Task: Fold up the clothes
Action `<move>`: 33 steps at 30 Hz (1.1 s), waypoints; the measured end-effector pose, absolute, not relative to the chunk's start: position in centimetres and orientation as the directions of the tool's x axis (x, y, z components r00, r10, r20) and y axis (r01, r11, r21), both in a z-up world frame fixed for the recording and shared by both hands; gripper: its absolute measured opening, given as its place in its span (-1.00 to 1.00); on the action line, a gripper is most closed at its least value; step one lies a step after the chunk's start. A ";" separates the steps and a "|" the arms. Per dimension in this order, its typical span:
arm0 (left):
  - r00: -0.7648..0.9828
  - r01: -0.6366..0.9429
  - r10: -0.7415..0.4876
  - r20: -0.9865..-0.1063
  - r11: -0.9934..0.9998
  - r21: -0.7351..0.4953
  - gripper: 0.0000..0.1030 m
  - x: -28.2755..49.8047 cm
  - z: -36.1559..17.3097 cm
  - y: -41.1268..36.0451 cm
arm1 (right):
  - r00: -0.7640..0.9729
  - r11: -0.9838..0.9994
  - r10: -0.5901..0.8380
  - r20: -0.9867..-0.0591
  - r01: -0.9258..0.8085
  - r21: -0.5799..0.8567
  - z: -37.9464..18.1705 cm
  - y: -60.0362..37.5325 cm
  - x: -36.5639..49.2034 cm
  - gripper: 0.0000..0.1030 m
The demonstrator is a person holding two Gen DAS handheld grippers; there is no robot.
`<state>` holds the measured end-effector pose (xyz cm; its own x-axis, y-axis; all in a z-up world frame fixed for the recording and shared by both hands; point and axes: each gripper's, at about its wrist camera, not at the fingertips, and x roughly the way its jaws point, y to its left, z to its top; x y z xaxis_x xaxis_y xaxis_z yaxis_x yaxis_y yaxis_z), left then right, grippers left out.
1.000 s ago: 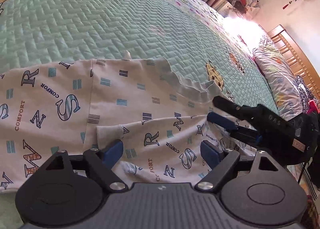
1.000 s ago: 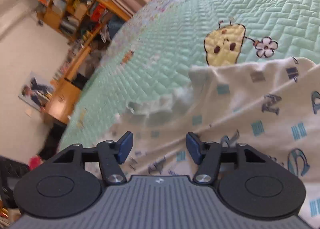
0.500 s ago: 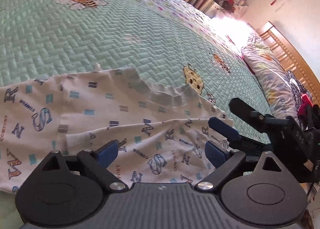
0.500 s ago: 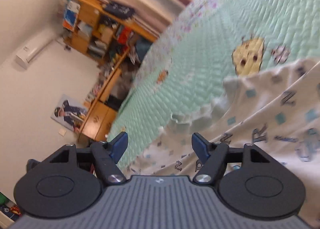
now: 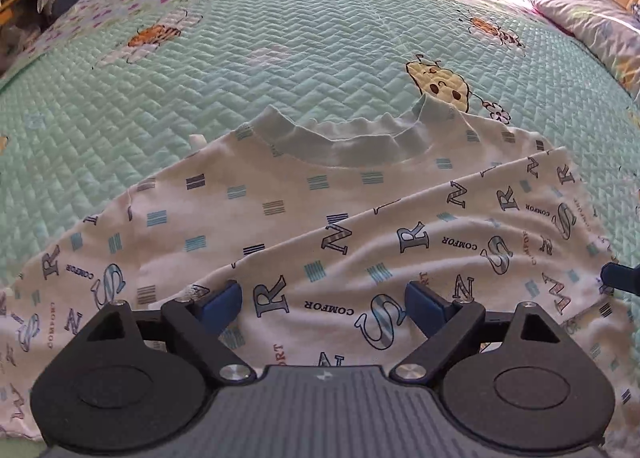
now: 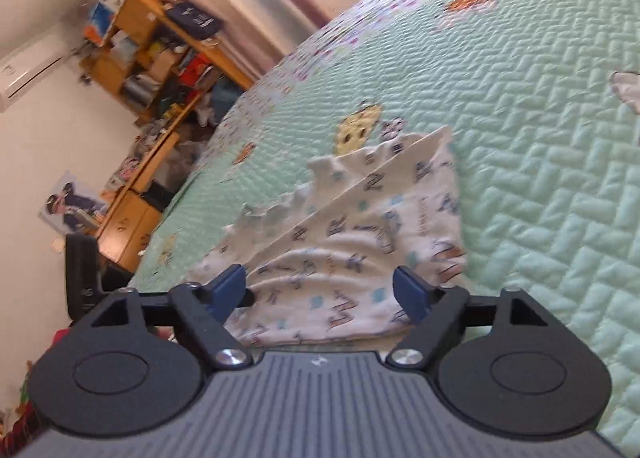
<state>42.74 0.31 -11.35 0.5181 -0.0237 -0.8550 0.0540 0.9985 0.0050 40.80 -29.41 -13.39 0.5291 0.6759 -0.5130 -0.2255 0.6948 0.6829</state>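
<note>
A white T-shirt printed with letters and small striped blocks lay flat on the mint-green quilted bedspread, its pale green ribbed collar pointing away from the cameras. One side of the shirt was folded diagonally across its front, the fold edge running from near the left gripper up toward the right end of the collar. A yellow beehive motif on the bedspread sat just beyond the collar, partly covered by it.

The left gripper hovered over the shirt's near part, its blue pads wide apart and narrowing, with only cloth lying beneath the gap and nothing pinched. The right gripper was at the shirt's folded side, its pads also spread and widening, clear of the fabric. Its blue fingertip showed at the right edge of the left wrist view, next to the shirt's side. Beyond the bedspread stood cluttered wooden shelves.
</note>
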 end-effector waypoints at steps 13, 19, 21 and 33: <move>0.557 0.119 0.033 -0.830 0.986 0.119 0.79 39.1 -11.9 0.5 | 0.567 0.729 0.650 -0.505 -0.278 0.626 -11.8 -25.0 40.9 0.52; 0.574 0.122 0.003 -0.819 0.988 0.089 0.90 38.7 -12.6 1.5 | 0.549 0.788 0.589 -0.594 -0.224 0.574 -13.2 -25.1 40.0 0.50; 0.583 0.123 0.002 -0.813 0.988 0.091 0.92 38.5 -12.8 1.6 | 0.561 0.781 0.601 -0.569 -0.263 0.567 -12.3 -24.2 39.7 0.51; 0.602 0.128 0.005 -0.798 0.986 0.103 0.97 38.3 -13.1 1.6 | 0.491 0.719 0.683 -0.541 -0.320 0.617 -12.9 -20.7 39.5 0.52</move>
